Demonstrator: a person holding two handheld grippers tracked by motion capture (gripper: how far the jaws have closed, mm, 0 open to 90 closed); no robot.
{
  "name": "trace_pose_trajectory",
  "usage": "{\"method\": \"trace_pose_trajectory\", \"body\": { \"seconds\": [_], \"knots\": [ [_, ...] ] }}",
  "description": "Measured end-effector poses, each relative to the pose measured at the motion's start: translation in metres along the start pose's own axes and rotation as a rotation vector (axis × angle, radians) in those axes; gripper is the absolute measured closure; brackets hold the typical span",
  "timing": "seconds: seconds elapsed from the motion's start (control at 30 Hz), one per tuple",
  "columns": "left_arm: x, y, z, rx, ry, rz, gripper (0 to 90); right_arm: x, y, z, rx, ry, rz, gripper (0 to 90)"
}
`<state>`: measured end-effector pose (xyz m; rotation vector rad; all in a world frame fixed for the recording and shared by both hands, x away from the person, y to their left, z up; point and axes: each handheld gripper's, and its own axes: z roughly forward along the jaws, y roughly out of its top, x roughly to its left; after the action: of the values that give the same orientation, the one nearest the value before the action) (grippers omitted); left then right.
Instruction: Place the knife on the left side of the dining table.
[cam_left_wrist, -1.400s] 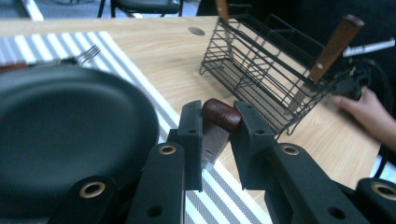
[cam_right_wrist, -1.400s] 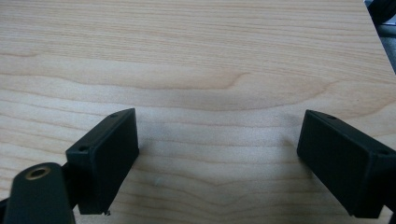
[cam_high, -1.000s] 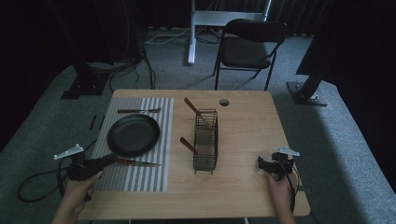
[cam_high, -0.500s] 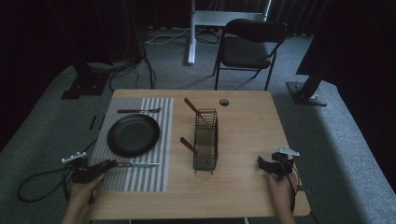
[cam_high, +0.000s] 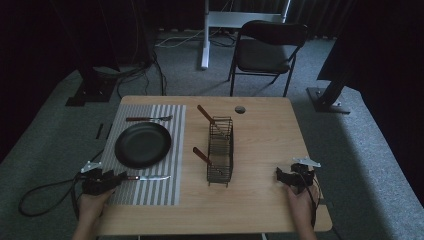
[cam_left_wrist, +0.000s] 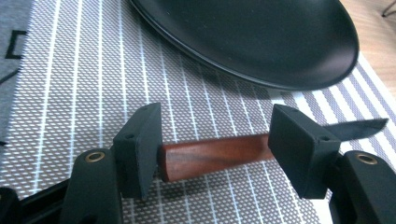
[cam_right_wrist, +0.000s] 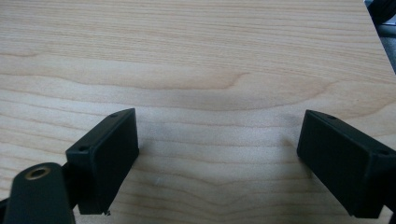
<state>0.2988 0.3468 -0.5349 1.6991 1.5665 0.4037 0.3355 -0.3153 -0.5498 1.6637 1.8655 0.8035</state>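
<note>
Left gripper (cam_high: 121, 176) has just been opening, its jaws apart with the knife (cam_left_wrist: 219, 154) lying between them on the striped placemat (cam_high: 150, 190), just below the black plate (cam_high: 142, 145). Right gripper (cam_high: 278, 175) gapes wide over bare tabletop (cam_right_wrist: 196, 60) near the right edge, well apart from the wire rack (cam_high: 220, 150).

The knife (cam_high: 148, 177) has a reddish-brown wooden handle and a dark, slim blade. It lies flat on the striped placemat (cam_high: 165, 192), at the near end, just in front of the black plate (cam_high: 143, 145). Its handle end points to the table's left edge and its blade tip toward the wire rack (cam_high: 220, 150).
</note>
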Motion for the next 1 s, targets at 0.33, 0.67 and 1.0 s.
{"method": "trace_pose_trajectory", "body": {
  "seconds": [0.33,0.67,1.0],
  "knots": [
    [-0.009,-0.006,-0.008,-0.006,0.084,0.031,27.0,0.000,0.000,0.000,0.000,0.000,0.000,11.6],
    [-0.031,-0.026,-0.026,-0.019,0.143,0.062,10.7,0.000,0.000,0.000,0.000,0.000,0.000,11.6],
    [-0.038,-0.043,-0.021,0.028,0.223,0.144,0.2,0.000,0.000,0.000,0.000,0.000,0.000,11.6]
  ]
}}
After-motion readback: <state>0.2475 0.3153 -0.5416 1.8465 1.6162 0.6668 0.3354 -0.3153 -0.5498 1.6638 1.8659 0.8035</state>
